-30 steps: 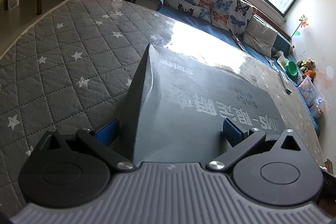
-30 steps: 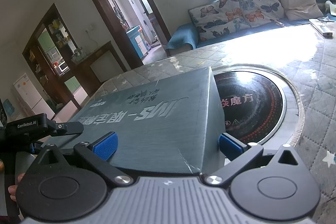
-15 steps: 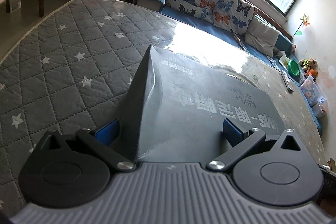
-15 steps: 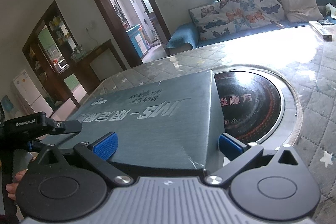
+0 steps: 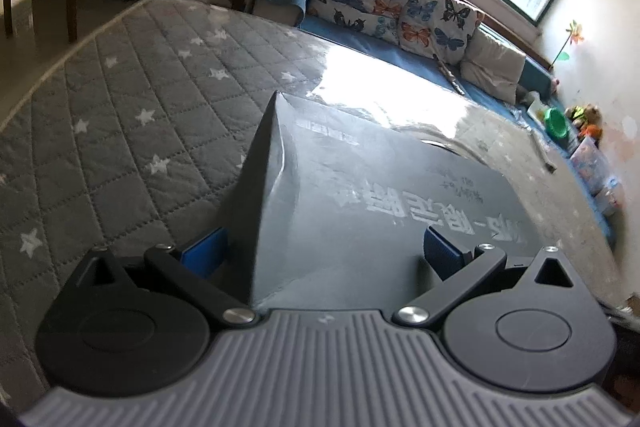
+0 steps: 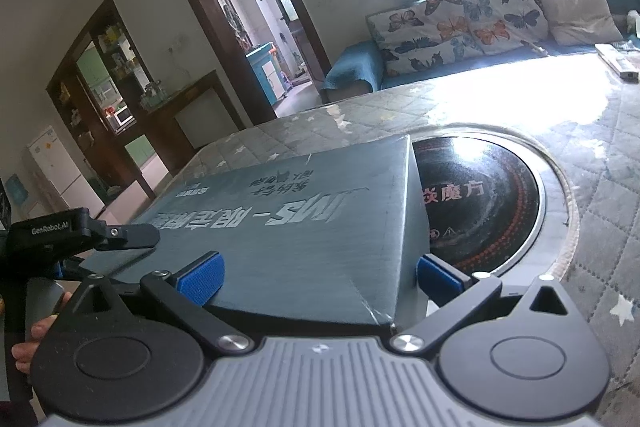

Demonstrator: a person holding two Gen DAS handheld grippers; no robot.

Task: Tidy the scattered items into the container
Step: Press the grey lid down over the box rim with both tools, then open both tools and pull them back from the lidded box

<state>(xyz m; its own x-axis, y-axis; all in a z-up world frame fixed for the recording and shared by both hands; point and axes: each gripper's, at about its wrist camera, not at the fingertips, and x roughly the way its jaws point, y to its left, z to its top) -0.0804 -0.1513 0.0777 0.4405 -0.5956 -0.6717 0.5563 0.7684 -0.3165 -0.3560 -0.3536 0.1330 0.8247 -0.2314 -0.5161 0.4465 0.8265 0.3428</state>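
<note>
Worktop (image 5: pixel 132 115): covered with grey quilted cloth, diamond stitching, scattered white stars; a pale piped edge runs along its left side in the left wrist view. The far part is washed out by window glare.

Round black glass hob (image 6: pixel 492 203) set into the worktop, ringed by a pale metal rim, with red dotted rings and printed characters on the glass.

Dark grey box (image 6: pixel 288 223) lies flat on the worktop, its closed lid showing pale printed lettering; its right end overlaps the hob's left edge.

Long flat pale item (image 6: pixel 618 61) lies at the far right edge of the worktop, well apart from the box; what it is cannot be told.
</note>
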